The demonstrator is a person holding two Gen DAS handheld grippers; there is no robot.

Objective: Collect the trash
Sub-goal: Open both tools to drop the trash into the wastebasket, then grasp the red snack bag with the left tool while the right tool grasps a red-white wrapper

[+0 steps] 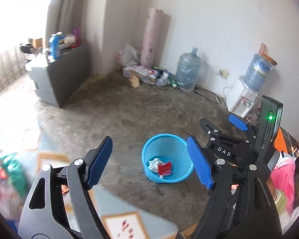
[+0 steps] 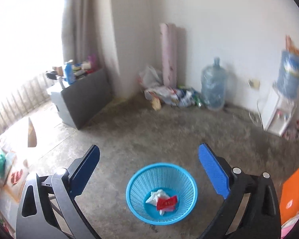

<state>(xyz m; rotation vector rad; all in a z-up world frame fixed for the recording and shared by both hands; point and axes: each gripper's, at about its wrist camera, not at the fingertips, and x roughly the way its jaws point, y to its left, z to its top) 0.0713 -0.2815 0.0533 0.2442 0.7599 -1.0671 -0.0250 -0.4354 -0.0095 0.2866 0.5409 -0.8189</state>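
Observation:
A blue mesh basket [image 1: 169,145] stands on the concrete floor, below and ahead of both grippers. Inside it lie a crumpled white paper [image 1: 154,164] and a red wrapper [image 1: 165,168]. My left gripper [image 1: 149,162] is open above it with nothing between its blue pads. In the right wrist view the basket [image 2: 129,189] sits lower centre, holding the white paper [image 2: 156,196] and red wrapper [image 2: 167,202]. My right gripper [image 2: 149,169] stands wide open and empty above it. The right gripper [image 1: 223,123] also shows in the left wrist view, to the right of the basket.
A grey cabinet [image 1: 59,75] with clutter on top stands at left. In the far corner are a pink roll [image 1: 151,37], a pile of bags [image 1: 145,73] and a water jug [image 1: 187,69]. A water dispenser [image 1: 243,97] is at right. A surface with papers [image 1: 125,225] lies below me.

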